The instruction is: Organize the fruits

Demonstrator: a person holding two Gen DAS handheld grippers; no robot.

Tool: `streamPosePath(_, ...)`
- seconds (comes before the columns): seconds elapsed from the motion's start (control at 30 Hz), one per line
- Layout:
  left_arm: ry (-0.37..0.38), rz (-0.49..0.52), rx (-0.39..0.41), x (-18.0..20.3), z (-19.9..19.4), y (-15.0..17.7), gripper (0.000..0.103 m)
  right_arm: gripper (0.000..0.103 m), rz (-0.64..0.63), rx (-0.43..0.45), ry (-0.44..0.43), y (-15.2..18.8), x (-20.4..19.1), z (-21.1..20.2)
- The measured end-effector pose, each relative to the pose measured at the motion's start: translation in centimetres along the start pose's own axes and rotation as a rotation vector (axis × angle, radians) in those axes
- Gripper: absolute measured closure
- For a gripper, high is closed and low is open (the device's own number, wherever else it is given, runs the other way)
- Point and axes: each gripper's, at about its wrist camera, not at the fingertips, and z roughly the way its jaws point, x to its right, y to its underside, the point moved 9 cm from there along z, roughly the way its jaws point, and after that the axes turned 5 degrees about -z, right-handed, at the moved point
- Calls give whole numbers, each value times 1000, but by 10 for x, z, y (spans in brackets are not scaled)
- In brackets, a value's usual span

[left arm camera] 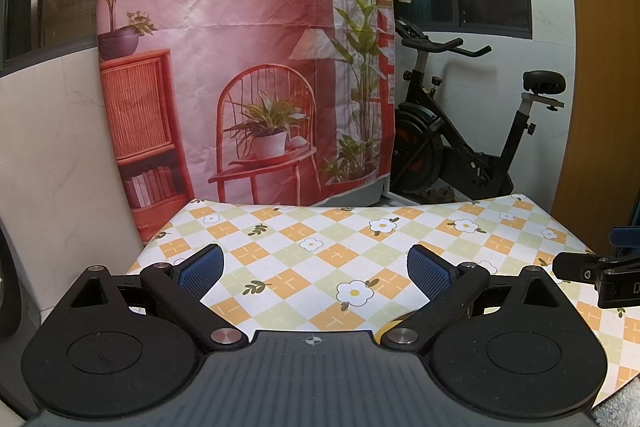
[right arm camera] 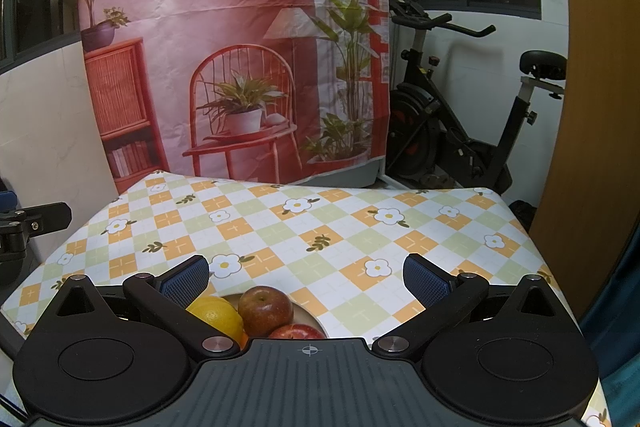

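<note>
Table [right arm camera: 360,227] under a checked, flower-print cloth; used here as the landmark.

Fruit, right wrist view: a dull red apple [right arm camera: 265,310], a yellow lemon [right arm camera: 218,317] and a brighter red apple [right arm camera: 297,331], bunched together and touching, on a pale plate [right arm camera: 310,315] at the near edge of the table. Sliver of orange colour beside the lemon, too small to name. Most of the plate hidden under the gripper body.

Right gripper [right arm camera: 307,281]: jaws wide apart, nothing between them, held above the near edge of the table, over the plate. Blue pads [right arm camera: 428,285] bare.

Left gripper [left arm camera: 316,273]: jaws likewise wide apart, empty, held over the table's near left part. Only cloth between the fingers. Small yellow curve at the lower rim of that view, near the right finger hinge; could be plate or fruit, cannot tell.

Rest of the table top bare as far as both views reach. No second container or sorting spot visible.

Progress, judged: either barely begun, with fruit waiting on the plate, or near done, with fruit already gathered there. Cannot tell which from these views. No fruit loose on the cloth, none gripped.

Beyond the table's far edge: printed backdrop [left arm camera: 240,47], exercise bike [left arm camera: 460,131].
</note>
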Motion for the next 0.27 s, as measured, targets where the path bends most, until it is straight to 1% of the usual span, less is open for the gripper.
streamPosePath(0.27, 1, 2, 3, 1, 0, 1, 3, 0, 0, 0, 0, 0, 0, 0)
